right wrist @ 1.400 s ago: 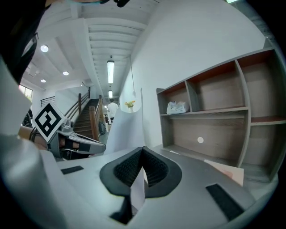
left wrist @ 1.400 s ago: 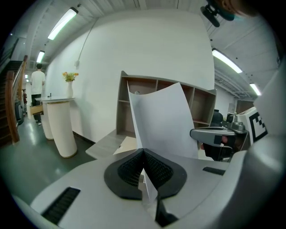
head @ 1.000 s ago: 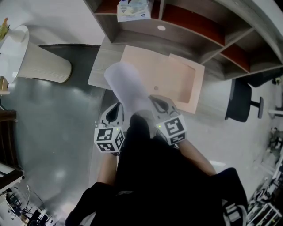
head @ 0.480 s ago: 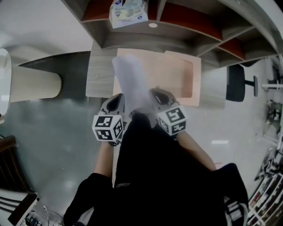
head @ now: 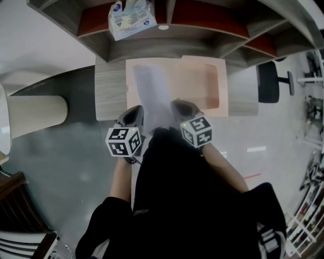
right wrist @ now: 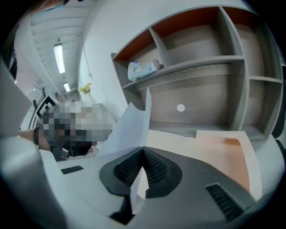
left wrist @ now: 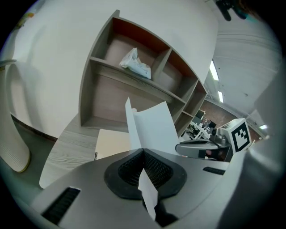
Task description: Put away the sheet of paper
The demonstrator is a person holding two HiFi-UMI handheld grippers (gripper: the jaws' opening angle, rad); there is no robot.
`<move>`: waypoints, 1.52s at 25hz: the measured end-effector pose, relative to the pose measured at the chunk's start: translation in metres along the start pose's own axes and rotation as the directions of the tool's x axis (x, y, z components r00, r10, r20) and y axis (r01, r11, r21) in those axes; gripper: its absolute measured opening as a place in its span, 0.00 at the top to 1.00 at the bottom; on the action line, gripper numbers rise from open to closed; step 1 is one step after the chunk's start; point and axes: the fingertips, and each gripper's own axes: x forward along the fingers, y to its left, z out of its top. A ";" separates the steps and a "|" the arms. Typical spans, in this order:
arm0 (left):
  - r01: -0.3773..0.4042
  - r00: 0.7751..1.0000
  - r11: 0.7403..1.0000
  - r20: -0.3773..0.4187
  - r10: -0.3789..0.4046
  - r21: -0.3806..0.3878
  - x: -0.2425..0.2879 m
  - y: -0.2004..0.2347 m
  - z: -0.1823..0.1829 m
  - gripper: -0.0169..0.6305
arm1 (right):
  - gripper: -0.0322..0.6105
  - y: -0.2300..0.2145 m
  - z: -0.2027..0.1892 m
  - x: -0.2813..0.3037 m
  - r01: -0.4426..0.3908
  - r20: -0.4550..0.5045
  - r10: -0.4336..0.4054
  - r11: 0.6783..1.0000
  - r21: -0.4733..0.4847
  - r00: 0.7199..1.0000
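A white sheet of paper (head: 151, 95) is held by its near edge between both grippers and reaches out over an open peach folder (head: 205, 83) on the wooden desk (head: 110, 94). My left gripper (head: 137, 114) is shut on the sheet's left near corner. My right gripper (head: 178, 108) is shut on the right near corner. In the left gripper view the paper (left wrist: 153, 126) rises curved out of the closed jaws (left wrist: 143, 154). The right gripper view shows the paper (right wrist: 128, 126) pinched in its jaws (right wrist: 143, 152), with the folder (right wrist: 203, 143) beyond it.
A shelf unit (head: 202, 23) with several compartments stands at the back of the desk. One compartment holds a crumpled tissue pack (head: 130, 15). A pale ribbed round table base (head: 33, 114) stands at the left. A black office chair (head: 268, 81) is on the right.
Both grippers and the sheet have come closer to the desk. The paper now lies squarer over the folder. The grip on it is the same.
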 end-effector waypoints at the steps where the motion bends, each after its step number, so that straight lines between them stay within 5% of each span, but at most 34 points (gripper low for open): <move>1: -0.004 1.000 1.000 -0.008 0.004 -0.005 0.005 0.000 -0.001 0.91 | 0.92 -0.004 -0.003 0.004 -0.010 -0.012 0.010 1.000 0.013 1.000; 13: -0.106 0.987 0.990 -0.133 0.093 -0.089 0.064 0.031 -0.013 0.91 | 0.92 -0.046 -0.002 0.050 -0.114 -0.062 0.120 0.989 0.095 0.991; 26: -0.203 0.947 0.969 -0.280 0.159 -0.137 0.093 0.058 -0.049 0.91 | 0.92 -0.099 -0.032 0.080 -0.098 -0.107 0.130 0.960 0.263 0.986; 38: -0.204 0.950 0.956 -0.279 0.142 -0.210 0.115 0.059 -0.054 0.91 | 0.92 -0.140 -0.076 0.105 -0.069 -0.176 0.176 0.870 0.489 0.968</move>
